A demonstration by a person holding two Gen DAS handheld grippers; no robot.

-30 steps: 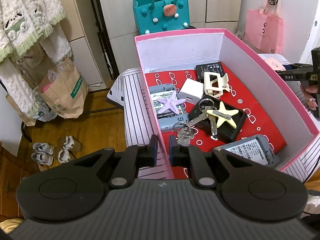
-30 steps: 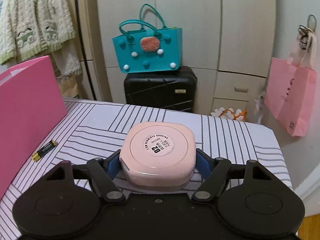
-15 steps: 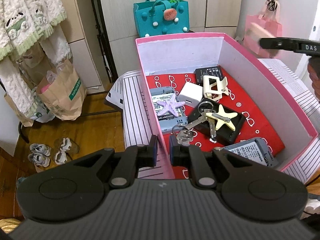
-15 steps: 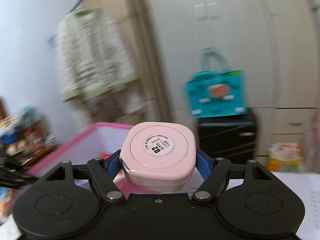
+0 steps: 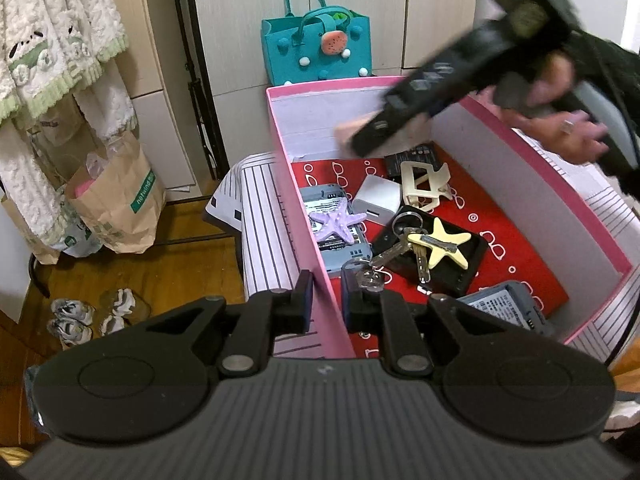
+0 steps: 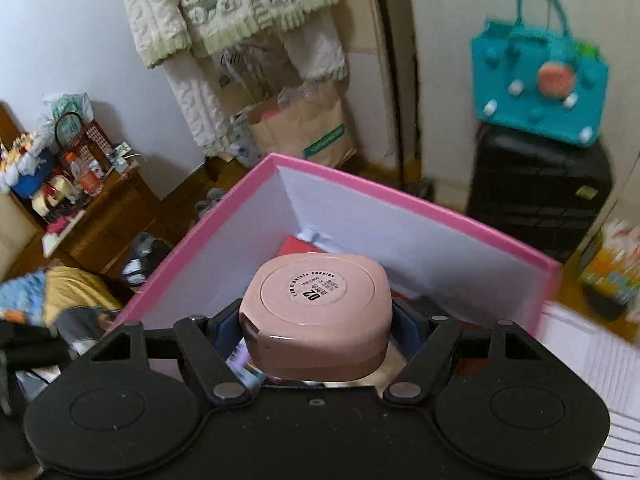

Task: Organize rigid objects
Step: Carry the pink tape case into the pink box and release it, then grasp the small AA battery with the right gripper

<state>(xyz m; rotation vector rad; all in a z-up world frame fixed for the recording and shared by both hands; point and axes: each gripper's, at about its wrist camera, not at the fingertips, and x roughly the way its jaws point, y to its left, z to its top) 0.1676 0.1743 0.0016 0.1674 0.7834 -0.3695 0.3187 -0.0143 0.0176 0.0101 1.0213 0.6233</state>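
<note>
My left gripper (image 5: 325, 300) is shut on the near wall of the pink box (image 5: 308, 236), one finger outside and one inside. The box holds a purple starfish (image 5: 335, 224), a yellow starfish (image 5: 444, 242), keys (image 5: 396, 252), a white charger (image 5: 378, 200), a cream hair clip (image 5: 424, 184) and grey batteries (image 5: 508, 306). My right gripper (image 6: 316, 320) is shut on a pink square case (image 6: 318, 308) and holds it above the inside of the box (image 6: 420, 204). In the left wrist view the right gripper (image 5: 404, 120) hangs blurred over the box's far end.
The box stands on a striped white table (image 5: 260, 216). A teal bag (image 5: 320, 50) sits on a black suitcase (image 6: 536, 184) behind. A paper bag (image 5: 116, 204) and shoes (image 5: 92, 314) are on the wooden floor at left. A cluttered wooden shelf (image 6: 92, 220) stands at far left.
My right gripper has carried the pink case up off the table and left, over the box. My left gripper has kept its hold on the box wall.
</note>
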